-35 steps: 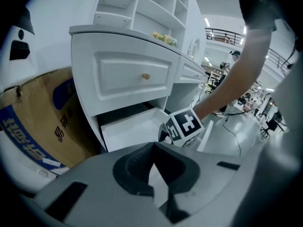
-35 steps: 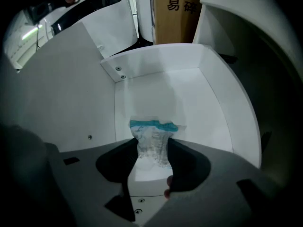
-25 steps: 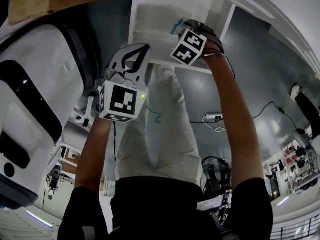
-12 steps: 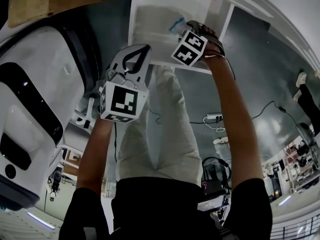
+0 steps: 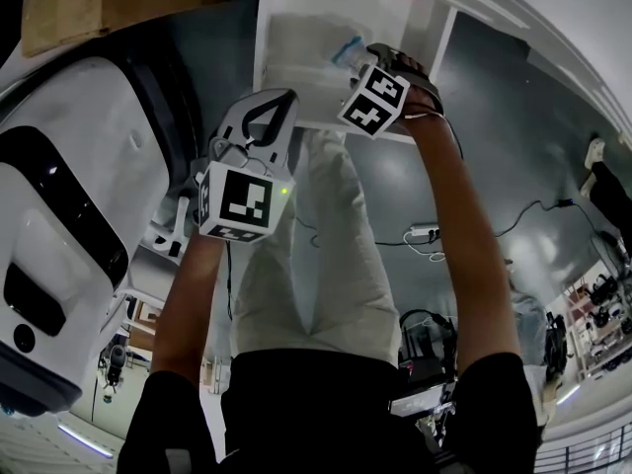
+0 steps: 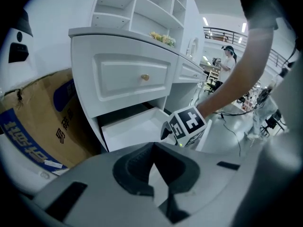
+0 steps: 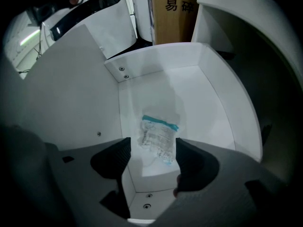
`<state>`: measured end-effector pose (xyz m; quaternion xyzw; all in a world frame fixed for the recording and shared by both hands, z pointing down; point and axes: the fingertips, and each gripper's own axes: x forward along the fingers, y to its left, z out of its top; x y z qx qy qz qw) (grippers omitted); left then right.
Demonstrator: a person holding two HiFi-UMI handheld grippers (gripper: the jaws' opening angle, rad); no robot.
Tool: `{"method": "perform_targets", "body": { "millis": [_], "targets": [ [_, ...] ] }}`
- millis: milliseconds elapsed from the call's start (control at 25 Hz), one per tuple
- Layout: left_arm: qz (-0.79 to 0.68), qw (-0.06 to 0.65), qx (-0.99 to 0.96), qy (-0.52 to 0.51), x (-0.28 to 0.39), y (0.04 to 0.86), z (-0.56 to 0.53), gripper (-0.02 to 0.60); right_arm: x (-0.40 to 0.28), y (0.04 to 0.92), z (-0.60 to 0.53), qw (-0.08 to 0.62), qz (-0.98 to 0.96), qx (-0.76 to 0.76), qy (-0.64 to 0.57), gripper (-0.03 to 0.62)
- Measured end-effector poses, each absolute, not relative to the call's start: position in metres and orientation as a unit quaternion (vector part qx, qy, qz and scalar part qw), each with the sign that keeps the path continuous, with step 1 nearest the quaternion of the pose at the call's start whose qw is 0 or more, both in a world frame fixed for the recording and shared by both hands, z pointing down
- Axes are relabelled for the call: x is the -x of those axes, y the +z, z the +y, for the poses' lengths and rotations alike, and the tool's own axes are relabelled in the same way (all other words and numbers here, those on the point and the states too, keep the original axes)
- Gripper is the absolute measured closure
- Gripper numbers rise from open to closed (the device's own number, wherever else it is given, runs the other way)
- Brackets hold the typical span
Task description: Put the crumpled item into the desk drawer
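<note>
The crumpled item, a clear plastic bag with a teal strip (image 7: 158, 137), lies low in the open white desk drawer (image 7: 203, 93). My right gripper (image 7: 152, 149) hangs over the drawer with its jaws opening; the bag shows between the pads, which stand apart from it. In the head view the bag (image 5: 346, 49) peeks out past the right gripper (image 5: 363, 59) above the drawer (image 5: 296, 28). My left gripper (image 5: 269, 102) is held short of the drawer's front edge, shut and empty. The left gripper (image 6: 154, 148) looks toward the drawer (image 6: 137, 126).
A cardboard box (image 6: 38, 122) stands left of the desk, beside a large white machine body (image 5: 69, 196). Above the open drawer is a shut drawer with a brass knob (image 6: 145, 77). Cables and a power strip (image 5: 425, 233) lie on the floor. A person (image 6: 229, 60) stands far off.
The right gripper has shifted slightly over the drawer, and a little more of the bag shows beyond it. The left gripper has stayed where it was.
</note>
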<state>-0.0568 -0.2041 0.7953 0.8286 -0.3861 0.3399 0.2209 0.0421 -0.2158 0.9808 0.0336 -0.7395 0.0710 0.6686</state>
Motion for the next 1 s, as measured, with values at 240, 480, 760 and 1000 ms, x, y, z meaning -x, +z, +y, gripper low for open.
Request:
{"method": "perform_targets", "body": {
  "millis": [240,480,760,1000],
  "targets": [
    [-0.383,0.212,-0.831,0.343,0.06,0.786,-0.207,0.575,-0.041,0.964,-0.219,0.661,-0.745,-0.05,0.07,0.323],
    [-0.379,0.207,-0.832,0.349,0.061,0.772,-0.208,0.575,-0.044,0.938,-0.217,0.652,-0.751,-0.07,0.08,0.365],
    [-0.368,0.196,-0.838,0.351,0.054,0.75,-0.209,0.575,-0.05,0.904,-0.211,0.64,-0.757,-0.095,0.092,0.426],
    [-0.363,0.188,-0.84,0.356,0.057,0.729,-0.205,0.575,-0.052,0.87,-0.214,0.614,-0.771,-0.134,0.1,0.556]
  ]
}}
